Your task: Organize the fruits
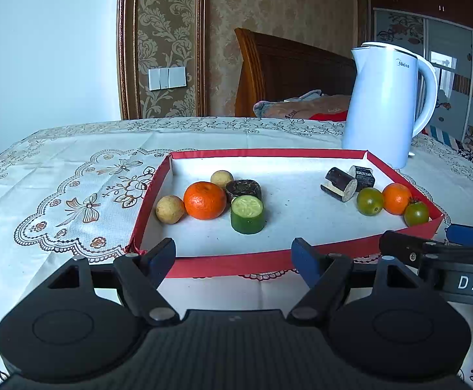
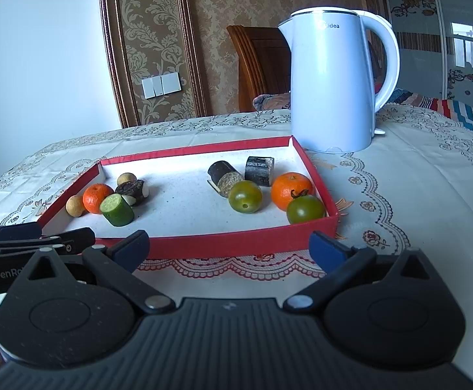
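A red-walled tray (image 1: 236, 263) (image 2: 223, 243) with a white floor lies on the table. At its left sit a tangerine (image 1: 204, 200) (image 2: 97, 198), two tan round fruits (image 1: 170, 209) (image 1: 222, 178), a dark cut piece (image 1: 243, 188) and a cucumber chunk (image 1: 247, 214) (image 2: 117, 210). At its right lie two dark stalk pieces (image 1: 339, 184) (image 1: 363, 176), two green tomatoes (image 1: 370, 201) (image 1: 416, 213) and a second tangerine (image 1: 396, 198) (image 2: 290, 190). My left gripper (image 1: 233, 253) and right gripper (image 2: 231, 246) hover open and empty before the tray's near wall.
A white electric kettle (image 1: 382, 107) (image 2: 332, 87) stands just behind the tray's far right corner. An embroidered cloth (image 1: 73, 195) covers the table. Each gripper shows at the edge of the other's view (image 1: 438, 250) (image 2: 34, 237). A wooden headboard (image 1: 285, 65) rises behind the table.
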Demonstrator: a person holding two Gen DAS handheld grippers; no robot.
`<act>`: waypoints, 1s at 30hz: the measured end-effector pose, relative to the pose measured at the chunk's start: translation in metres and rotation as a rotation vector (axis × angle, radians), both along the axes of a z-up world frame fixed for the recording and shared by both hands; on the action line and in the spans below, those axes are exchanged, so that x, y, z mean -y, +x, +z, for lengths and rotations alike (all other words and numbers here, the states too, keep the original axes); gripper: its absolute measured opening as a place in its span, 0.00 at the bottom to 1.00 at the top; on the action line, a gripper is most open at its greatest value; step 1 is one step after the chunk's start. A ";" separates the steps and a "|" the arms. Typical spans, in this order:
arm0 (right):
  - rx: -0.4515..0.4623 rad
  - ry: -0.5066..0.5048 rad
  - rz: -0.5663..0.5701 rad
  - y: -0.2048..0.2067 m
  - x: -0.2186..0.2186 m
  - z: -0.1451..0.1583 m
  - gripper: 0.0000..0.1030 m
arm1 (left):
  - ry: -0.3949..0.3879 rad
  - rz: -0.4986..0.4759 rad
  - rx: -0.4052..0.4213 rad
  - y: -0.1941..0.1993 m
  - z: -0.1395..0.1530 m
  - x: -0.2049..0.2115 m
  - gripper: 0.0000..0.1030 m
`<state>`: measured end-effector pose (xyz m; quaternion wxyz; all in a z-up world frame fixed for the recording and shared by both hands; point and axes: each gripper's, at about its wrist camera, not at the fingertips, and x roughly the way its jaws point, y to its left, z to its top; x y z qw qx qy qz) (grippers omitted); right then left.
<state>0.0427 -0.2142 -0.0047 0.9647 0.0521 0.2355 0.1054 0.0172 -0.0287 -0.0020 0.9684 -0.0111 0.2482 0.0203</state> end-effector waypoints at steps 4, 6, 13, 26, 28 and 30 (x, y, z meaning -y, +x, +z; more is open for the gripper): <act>-0.008 0.001 0.004 0.000 0.000 -0.001 1.00 | 0.001 -0.003 0.001 0.000 0.000 0.001 0.76; -0.006 0.002 0.003 0.000 0.000 0.000 1.00 | 0.004 -0.004 0.001 0.000 0.000 0.001 0.76; -0.011 0.004 0.002 0.000 0.000 -0.001 1.00 | 0.007 -0.006 0.001 -0.001 0.000 0.002 0.76; -0.012 0.007 0.001 0.001 0.001 -0.001 1.00 | 0.019 0.006 -0.003 0.000 -0.001 0.003 0.76; -0.012 0.007 0.001 0.000 0.000 -0.001 1.00 | 0.024 0.005 -0.004 0.000 -0.001 0.003 0.76; -0.012 0.007 0.001 0.000 0.000 -0.001 1.00 | 0.025 0.005 -0.003 0.000 -0.001 0.003 0.76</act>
